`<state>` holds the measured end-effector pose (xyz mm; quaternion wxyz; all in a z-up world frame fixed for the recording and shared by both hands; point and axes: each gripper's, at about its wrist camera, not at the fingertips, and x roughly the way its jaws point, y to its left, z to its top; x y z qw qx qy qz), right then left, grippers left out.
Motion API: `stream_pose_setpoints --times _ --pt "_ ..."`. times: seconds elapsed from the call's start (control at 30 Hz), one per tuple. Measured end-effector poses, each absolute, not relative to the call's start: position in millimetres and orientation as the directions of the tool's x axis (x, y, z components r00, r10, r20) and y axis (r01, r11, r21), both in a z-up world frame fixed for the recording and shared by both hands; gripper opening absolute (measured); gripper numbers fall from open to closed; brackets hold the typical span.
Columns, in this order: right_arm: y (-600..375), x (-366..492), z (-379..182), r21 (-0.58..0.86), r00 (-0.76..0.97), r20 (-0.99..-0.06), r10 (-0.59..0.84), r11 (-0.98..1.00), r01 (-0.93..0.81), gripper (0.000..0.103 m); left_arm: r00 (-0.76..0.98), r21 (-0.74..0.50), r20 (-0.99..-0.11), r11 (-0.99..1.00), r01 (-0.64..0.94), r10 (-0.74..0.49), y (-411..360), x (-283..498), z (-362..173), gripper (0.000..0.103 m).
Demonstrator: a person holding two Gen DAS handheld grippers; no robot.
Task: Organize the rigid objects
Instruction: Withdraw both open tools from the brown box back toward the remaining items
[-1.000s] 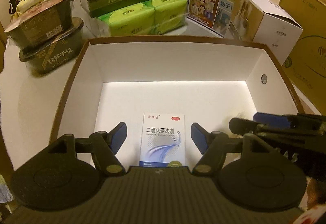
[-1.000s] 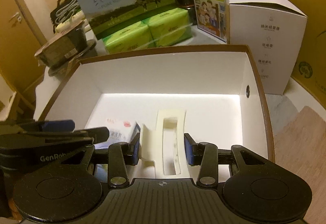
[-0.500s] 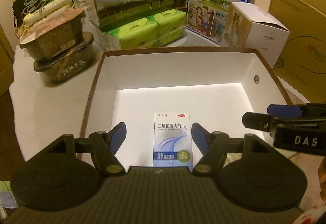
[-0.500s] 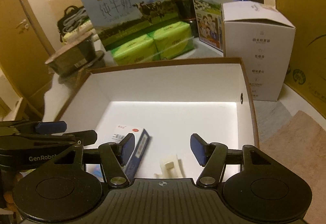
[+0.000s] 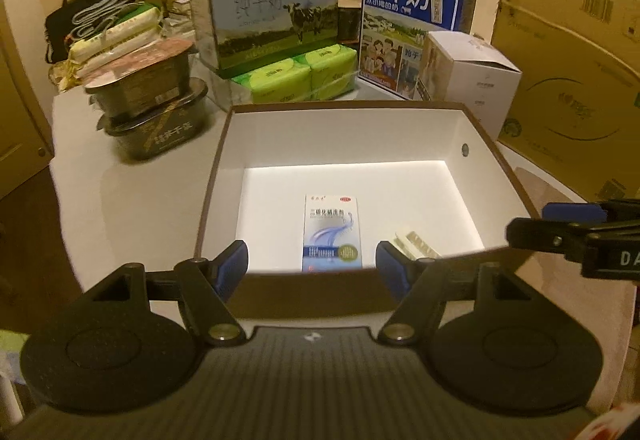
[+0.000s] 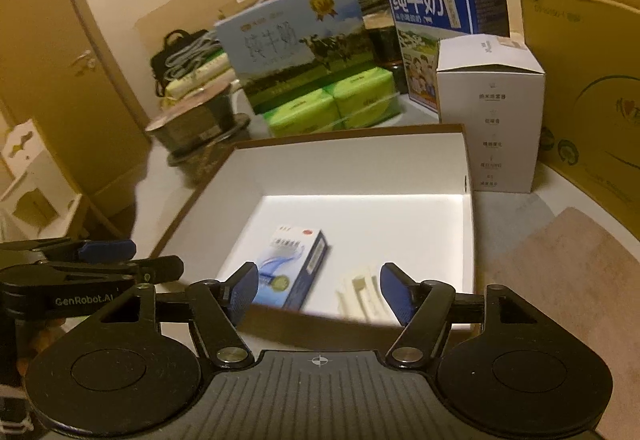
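Note:
A brown-rimmed box with white inside [image 5: 216, 176] [image 6: 192, 208] sits on the white table. On its floor lie a blue-and-white medicine carton [image 5: 332, 232] [image 6: 292, 264] and, to its right, a cream plastic piece [image 5: 414, 244] [image 6: 360, 296]. My left gripper [image 5: 312, 266] hangs open above the box's near rim with nothing between its fingers. My right gripper [image 6: 318, 290] is above the near rim too; its jaws are opening and the cream piece lies loose below them, not touched. Each gripper shows at the edge of the other's view.
Behind the box stand two milk cartons [image 5: 272, 8] [image 5: 412, 24], green tissue packs [image 5: 296, 78], a white carton [image 5: 476, 80] and stacked dark food tubs [image 5: 152, 108]. A large cardboard box [image 5: 572, 72] rises at the right. A brown mat [image 6: 560, 280] lies right of the box.
The right gripper let go of the cream piece, which now lies on the box floor. Both grippers pulled back and rose from inside the box to above its near rim.

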<state>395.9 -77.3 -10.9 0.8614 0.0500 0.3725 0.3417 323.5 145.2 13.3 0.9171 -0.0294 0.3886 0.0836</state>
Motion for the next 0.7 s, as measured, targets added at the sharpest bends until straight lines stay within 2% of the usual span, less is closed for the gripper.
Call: stream_pose_setpoints --times 0.2,0.4,0.7 --pt "-96 351 2 0.294 0.518 -0.586 0.623 0.759 -0.581 0.068 0.703 -0.003 -0.7 0.983 -0.182 0.128 138 278 19 0.068" --pt "-116 322 6 0.327 0.525 -0.56 0.641 0.753 -0.571 0.068 0.712 -0.029 -0.692 0.982 -0.189 0.117 135 243 23 0.068" --pt "-140 293 -6 0.357 0.528 -0.576 0.625 0.773 -0.525 0.068 0.712 -0.031 -0.691 0.978 -0.205 0.127 134 201 13 0.068"
